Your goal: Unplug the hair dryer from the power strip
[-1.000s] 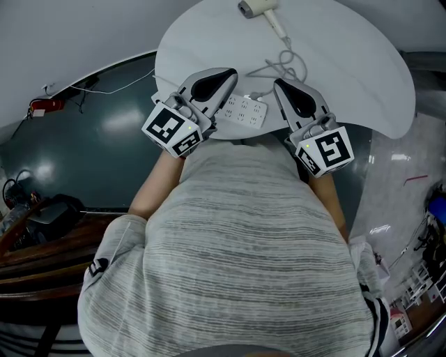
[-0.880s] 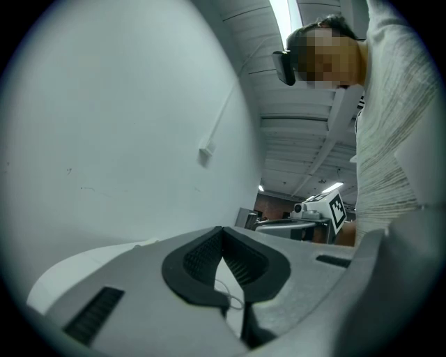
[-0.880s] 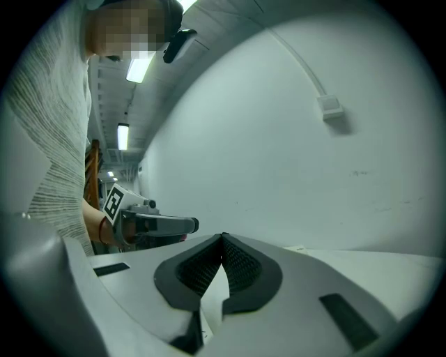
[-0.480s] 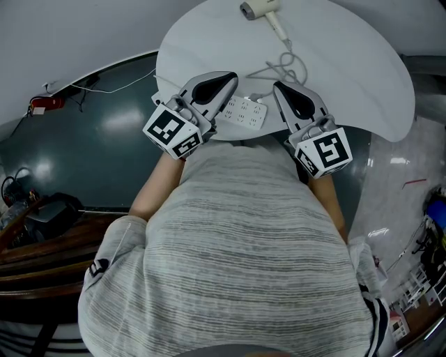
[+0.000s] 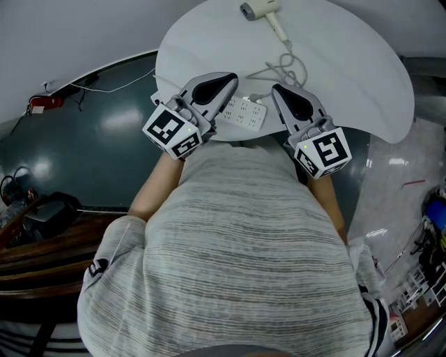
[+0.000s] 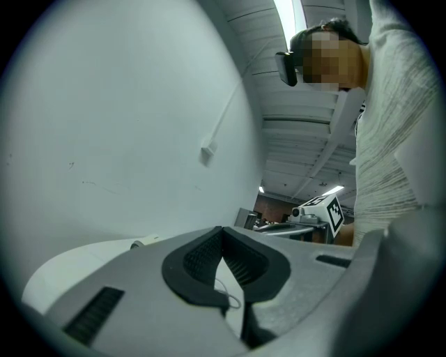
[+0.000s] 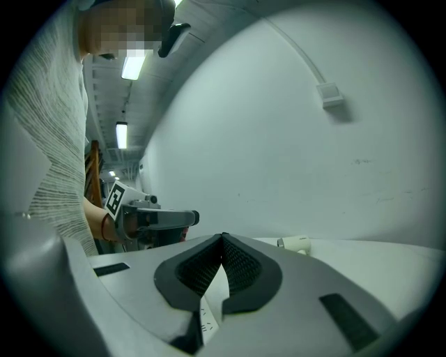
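Note:
A white power strip lies at the near edge of the round white table, between my two grippers. A cream hair dryer rests at the far edge, and its grey cord loops back toward the strip. The plug end is too small to make out. My left gripper hovers just left of the strip, shut and empty. Just right of the strip, my right gripper is also shut with nothing in it. The hair dryer shows beyond the closed right fingertips, and the strip shows below them.
A dark green floor surrounds the table. A red item and thin cables lie at the left by the wall, and dark clutter sits lower left. The person's grey striped shirt fills the lower half of the head view.
The right gripper has edged very slightly to the left; the left gripper, the strip and the dryer have not moved.

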Demonstrator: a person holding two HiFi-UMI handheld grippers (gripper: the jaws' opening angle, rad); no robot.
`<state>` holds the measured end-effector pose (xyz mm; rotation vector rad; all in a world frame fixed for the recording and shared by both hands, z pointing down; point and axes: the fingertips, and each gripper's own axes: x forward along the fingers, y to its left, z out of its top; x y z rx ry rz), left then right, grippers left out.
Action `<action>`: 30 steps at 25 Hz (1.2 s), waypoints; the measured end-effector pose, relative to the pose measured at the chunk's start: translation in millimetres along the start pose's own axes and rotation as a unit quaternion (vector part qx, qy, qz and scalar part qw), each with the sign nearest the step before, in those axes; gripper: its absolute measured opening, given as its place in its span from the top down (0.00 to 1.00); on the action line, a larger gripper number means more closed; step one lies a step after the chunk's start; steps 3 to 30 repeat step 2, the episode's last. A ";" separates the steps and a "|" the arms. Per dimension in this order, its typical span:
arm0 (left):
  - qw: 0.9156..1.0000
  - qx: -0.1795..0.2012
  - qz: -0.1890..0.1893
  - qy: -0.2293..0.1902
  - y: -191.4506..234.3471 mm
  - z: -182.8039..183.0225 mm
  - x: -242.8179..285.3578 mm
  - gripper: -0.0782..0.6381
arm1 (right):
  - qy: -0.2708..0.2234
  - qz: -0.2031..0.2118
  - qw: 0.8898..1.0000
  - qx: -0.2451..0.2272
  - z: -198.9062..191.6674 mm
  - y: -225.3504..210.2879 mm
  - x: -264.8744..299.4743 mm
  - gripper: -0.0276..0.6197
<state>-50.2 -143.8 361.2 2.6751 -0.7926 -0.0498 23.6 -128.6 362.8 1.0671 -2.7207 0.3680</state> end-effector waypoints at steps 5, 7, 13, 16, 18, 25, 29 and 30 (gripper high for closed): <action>1.000 0.000 -0.001 0.001 0.2 -1.5 -0.4 0.88 | 0.003 0.003 1.000 -0.001 -1.9 1.4 1.1 0.92; 1.000 0.000 -0.001 0.001 0.2 -1.5 -0.4 0.88 | 0.003 0.003 1.000 -0.001 -1.9 1.4 1.1 0.92; 1.000 0.000 -0.001 0.001 0.2 -1.5 -0.4 0.88 | 0.003 0.003 1.000 -0.001 -1.9 1.4 1.1 0.92; 1.000 0.000 -0.001 0.001 0.2 -1.5 -0.4 0.88 | 0.003 0.003 1.000 -0.001 -1.9 1.4 1.1 0.92; 1.000 0.000 -0.001 0.001 0.2 -1.5 -0.4 0.88 | 0.003 0.003 1.000 -0.001 -1.9 1.4 1.1 0.92; 1.000 0.000 -0.001 0.001 0.2 -1.5 -0.4 0.88 | 0.003 0.003 1.000 -0.001 -1.9 1.4 1.1 0.92; 1.000 0.000 -0.001 0.001 0.2 -1.5 -0.4 0.88 | 0.003 0.003 1.000 -0.001 -1.9 1.4 1.1 0.92; 1.000 0.000 -0.001 0.001 0.2 -1.5 -0.4 0.88 | 0.003 0.003 1.000 -0.001 -1.9 1.4 1.1 0.92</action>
